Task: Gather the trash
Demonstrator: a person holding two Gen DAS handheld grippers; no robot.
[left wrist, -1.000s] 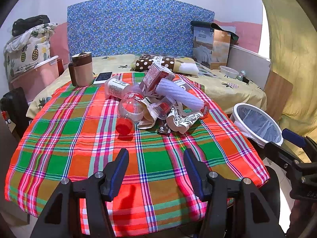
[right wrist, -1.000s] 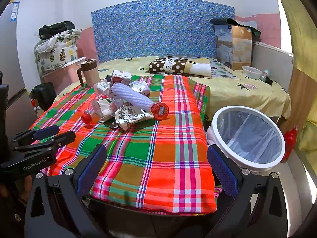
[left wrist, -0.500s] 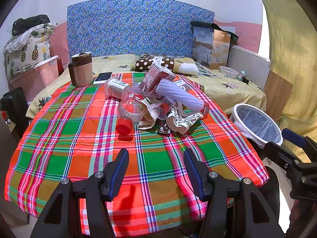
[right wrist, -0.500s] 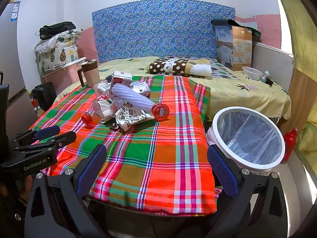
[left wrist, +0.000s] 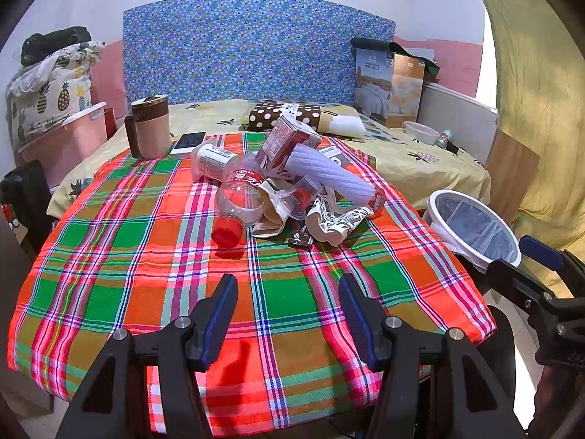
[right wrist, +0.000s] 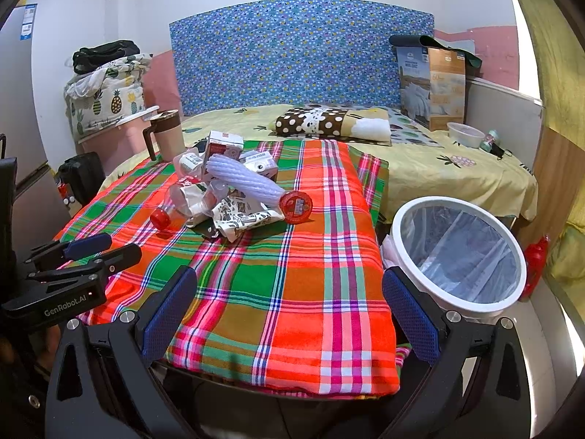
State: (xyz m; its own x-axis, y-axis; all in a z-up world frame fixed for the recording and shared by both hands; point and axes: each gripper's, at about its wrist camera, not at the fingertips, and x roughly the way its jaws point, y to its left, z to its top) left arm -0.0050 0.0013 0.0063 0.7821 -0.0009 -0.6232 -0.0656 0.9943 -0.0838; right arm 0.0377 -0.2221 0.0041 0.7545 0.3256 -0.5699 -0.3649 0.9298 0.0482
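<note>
Both claws, left claw point(left wrist: 287, 298) and right claw point(right wrist: 289, 300), are hanging wide and empty over the worktop's point(left wrist: 109, 256) bare near edge, trash pile point(left wrist: 289, 190) lying farther in, bin point(right wrist: 459, 252) standing right.

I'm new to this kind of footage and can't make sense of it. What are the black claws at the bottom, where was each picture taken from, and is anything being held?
Each claw is a hand-held two-finger gripper with a camera looking along its fingers; a person holds one in each hand. One picture comes from the left gripper, the other from the right gripper. Both are open and hold nothing. On the plaid cloth lies a pile of trash: a clear bottle with a red cap, a ribbed white bottle, a carton and crumpled wrappers. A white bin with a liner stands beside the cloth. Nothing has been picked up yet.
</note>
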